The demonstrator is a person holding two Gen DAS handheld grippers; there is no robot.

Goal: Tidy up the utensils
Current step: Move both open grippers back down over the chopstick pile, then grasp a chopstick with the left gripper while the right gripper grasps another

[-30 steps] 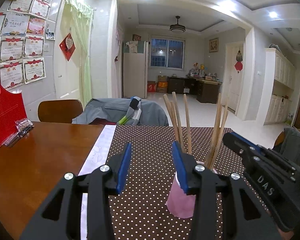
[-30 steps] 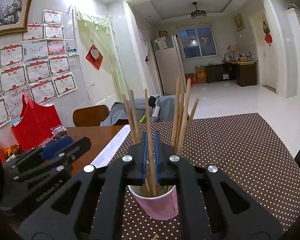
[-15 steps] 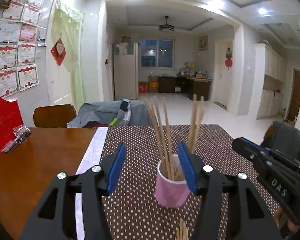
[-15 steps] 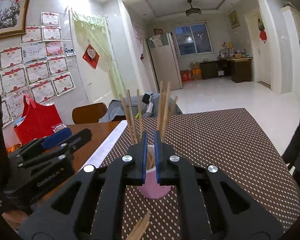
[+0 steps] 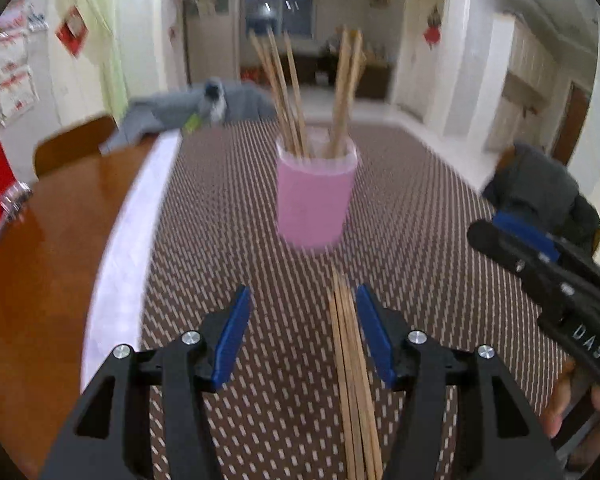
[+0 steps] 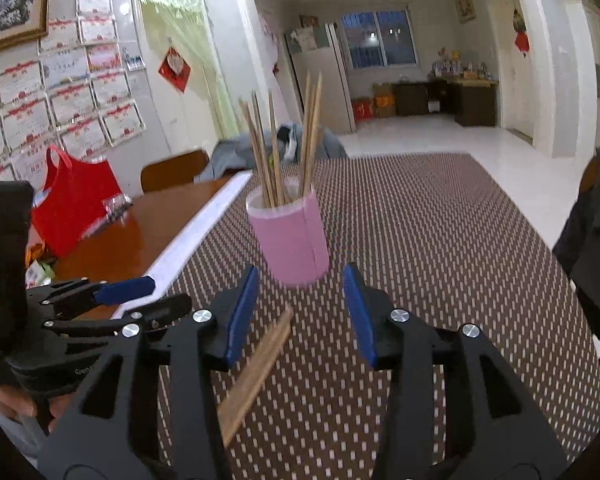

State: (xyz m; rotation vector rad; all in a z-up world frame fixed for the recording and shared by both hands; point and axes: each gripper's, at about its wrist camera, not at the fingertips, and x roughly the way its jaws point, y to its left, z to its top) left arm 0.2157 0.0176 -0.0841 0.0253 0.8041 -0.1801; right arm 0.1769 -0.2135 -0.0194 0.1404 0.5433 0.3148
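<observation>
A pink cup (image 5: 316, 196) (image 6: 290, 240) stands on the dotted tablecloth with several wooden chopsticks (image 5: 296, 92) (image 6: 276, 148) upright in it. A loose bundle of chopsticks (image 5: 352, 360) (image 6: 256, 368) lies flat on the cloth in front of the cup. My left gripper (image 5: 302, 292) is open above that bundle, which runs close to its right finger without touching the pads. My right gripper (image 6: 300, 272) sits short of the cup; its jaws are opening and nothing is between them. Each view also shows the other gripper: the right gripper (image 5: 540, 264) and the left gripper (image 6: 112, 292).
The brown dotted tablecloth (image 6: 440, 240) covers the right part of a wooden table (image 5: 40, 264), with a white strip along its left edge. A red bag (image 6: 72, 204) stands at the far left. A chair with grey clothing (image 5: 204, 108) is behind the table, and dark clothing (image 5: 540, 188) lies at the right.
Both grippers drew back from the cup and dipped toward the table. The right gripper let go of a chopstick in the cup and opened; the left widened. The loose bundle came into view.
</observation>
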